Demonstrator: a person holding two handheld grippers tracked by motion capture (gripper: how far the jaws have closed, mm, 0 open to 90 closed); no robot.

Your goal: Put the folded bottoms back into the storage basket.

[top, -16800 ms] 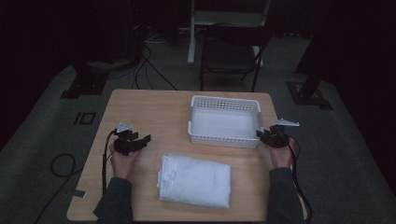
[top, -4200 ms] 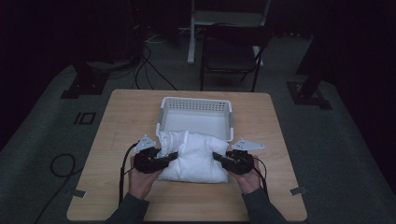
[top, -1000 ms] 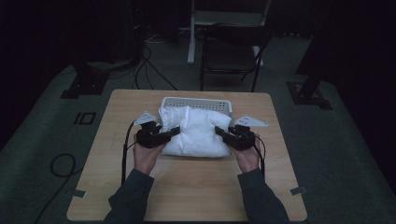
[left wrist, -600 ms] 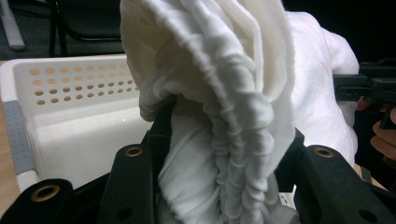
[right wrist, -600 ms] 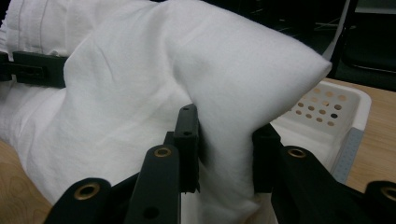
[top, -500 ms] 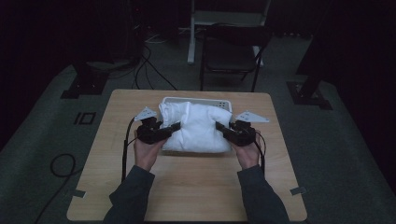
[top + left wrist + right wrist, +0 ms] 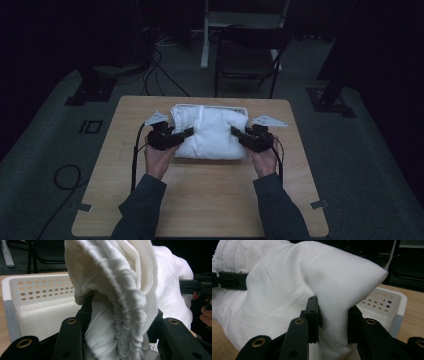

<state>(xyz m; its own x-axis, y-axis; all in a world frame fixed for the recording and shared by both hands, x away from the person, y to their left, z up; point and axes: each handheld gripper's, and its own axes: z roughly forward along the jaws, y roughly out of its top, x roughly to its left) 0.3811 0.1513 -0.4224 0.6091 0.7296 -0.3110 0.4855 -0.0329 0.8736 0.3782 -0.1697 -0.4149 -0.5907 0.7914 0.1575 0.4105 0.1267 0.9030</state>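
A folded white cloth bundle (image 7: 211, 134) hangs between both grippers, held above the near part of a white perforated basket (image 7: 235, 108). My left gripper (image 7: 186, 134) is shut on the bundle's left end; its jaws pinch bunched folds of the cloth (image 7: 120, 315). My right gripper (image 7: 236, 132) is shut on the right end, with the cloth (image 7: 332, 312) squeezed between its jaws. The basket (image 7: 37, 305) lies just beyond and below the cloth, and its far corner (image 7: 387, 302) shows past the right jaw.
The wooden table (image 7: 200, 205) has bare room in front of the hands. A dark chair (image 7: 247, 57) stands behind the table's far edge. Cables (image 7: 165, 65) lie on the floor at the back left.
Both grippers have carried the cloth bundle farther from the person, over the basket, hiding more of it. Much earlier, the cloth lay flat on the table and the grippers held nothing.
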